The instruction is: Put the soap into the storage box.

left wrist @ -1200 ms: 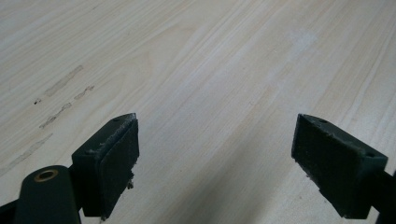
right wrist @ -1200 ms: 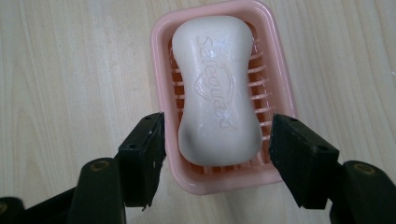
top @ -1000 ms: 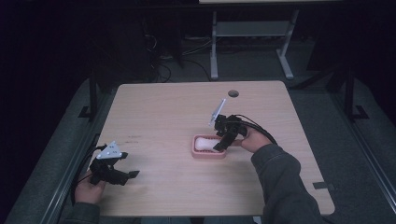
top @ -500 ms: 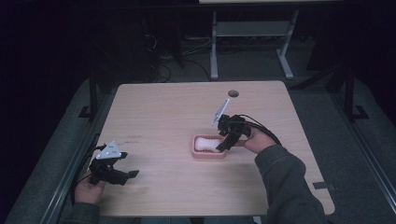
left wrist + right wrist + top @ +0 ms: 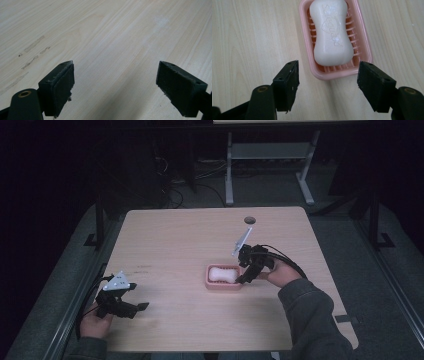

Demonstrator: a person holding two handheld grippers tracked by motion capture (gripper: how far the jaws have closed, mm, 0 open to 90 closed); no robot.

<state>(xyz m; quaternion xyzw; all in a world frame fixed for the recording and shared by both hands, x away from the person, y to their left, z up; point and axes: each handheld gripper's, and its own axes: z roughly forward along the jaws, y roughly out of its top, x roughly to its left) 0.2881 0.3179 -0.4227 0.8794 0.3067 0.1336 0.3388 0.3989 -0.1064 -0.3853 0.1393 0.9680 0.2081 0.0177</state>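
A white bar of soap [image 5: 221,274] [image 5: 332,35] lies in a pink ribbed soap dish [image 5: 223,285] [image 5: 363,42] right of the table's middle. My right gripper [image 5: 243,279] [image 5: 328,68] hovers at the dish's right end, tilted down toward it. Its jaws stand open on either side of the dish's near end, clear of both dish and soap. My left gripper [image 5: 140,306] [image 5: 115,75] is at the table's front left, open over bare wood with nothing between its pads.
The light wooden table [image 5: 190,240] has a round cable hole [image 5: 250,220] near its far right edge. Faint scuff marks [image 5: 32,53] lie by the left gripper. A metal frame [image 5: 270,155] stands on the dark floor beyond the table.
The right gripper has shifted a little at the dish's right end. Soap and dish lie as before. The left hand has kept still.
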